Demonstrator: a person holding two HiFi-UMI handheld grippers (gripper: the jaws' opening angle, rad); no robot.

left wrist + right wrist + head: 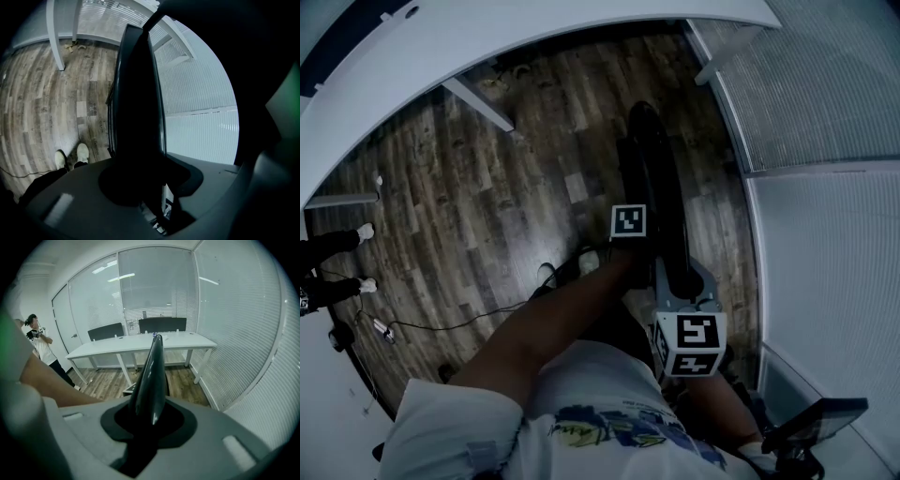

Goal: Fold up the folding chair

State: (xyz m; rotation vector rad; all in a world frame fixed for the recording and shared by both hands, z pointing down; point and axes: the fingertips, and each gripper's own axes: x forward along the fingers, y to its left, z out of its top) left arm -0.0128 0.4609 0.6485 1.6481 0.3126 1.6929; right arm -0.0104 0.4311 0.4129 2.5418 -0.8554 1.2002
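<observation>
The left hand-held gripper [140, 187] and right hand-held gripper [148, 422] are both clenching the chair [654, 164], which is pointing edge-on away from them over the floor [487, 197], the left gripping farther along.

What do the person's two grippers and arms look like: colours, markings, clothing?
The left gripper and the right gripper have smooth grey bodies with a dark recess in the middle. Each bears a white cube with black square markers, left and right. The person wears a white T-shirt with a blue and yellow print and short sleeves.
</observation>
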